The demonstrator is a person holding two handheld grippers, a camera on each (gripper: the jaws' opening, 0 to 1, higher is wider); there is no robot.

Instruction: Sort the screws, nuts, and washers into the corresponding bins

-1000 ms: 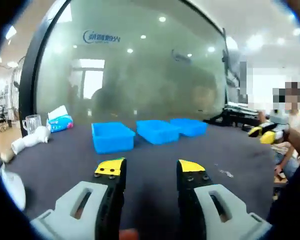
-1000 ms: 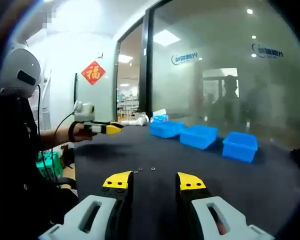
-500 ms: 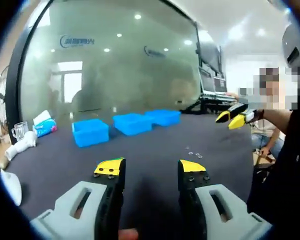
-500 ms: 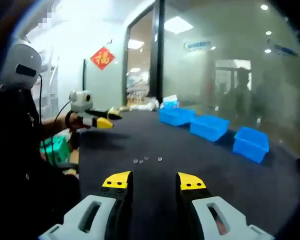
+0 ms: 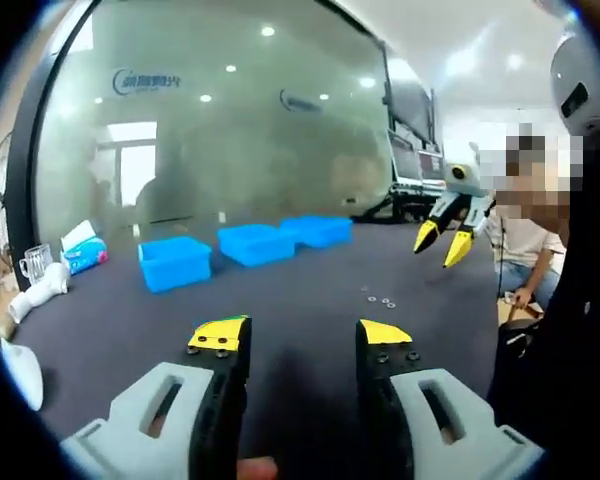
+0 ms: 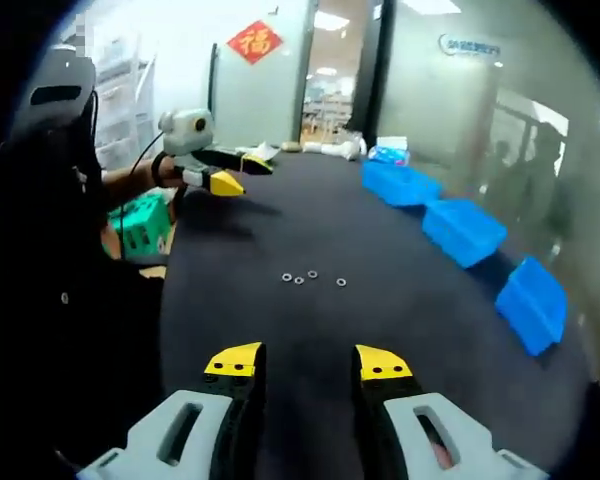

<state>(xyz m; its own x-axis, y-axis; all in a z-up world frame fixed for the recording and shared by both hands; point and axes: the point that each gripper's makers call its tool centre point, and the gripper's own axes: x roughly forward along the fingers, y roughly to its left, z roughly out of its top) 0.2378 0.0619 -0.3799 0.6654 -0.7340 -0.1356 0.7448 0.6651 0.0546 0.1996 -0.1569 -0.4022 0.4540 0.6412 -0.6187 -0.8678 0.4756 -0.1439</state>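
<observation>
Left tool [image 5: 300,335]: jaws apart, nothing between them, held level above the dark surface [image 5: 280,300]. Right tool [image 6: 308,362]: jaws apart, nothing between them, tilted down toward the washers [image 6: 310,278], which lie loose on the surface well short of the three blue bins [image 6: 465,230], a row along its far edge.

The left gripper [image 5: 300,338] was held level, jaws parted with an unoccupied gap between the yellow tips. The right gripper [image 6: 308,366] was likewise parted and unloaded. In the left gripper view, the right gripper [image 5: 443,243] pointed downward with jaws spread. In the right gripper view, a hand [image 6: 166,168] gripped the left gripper [image 6: 238,174].
</observation>
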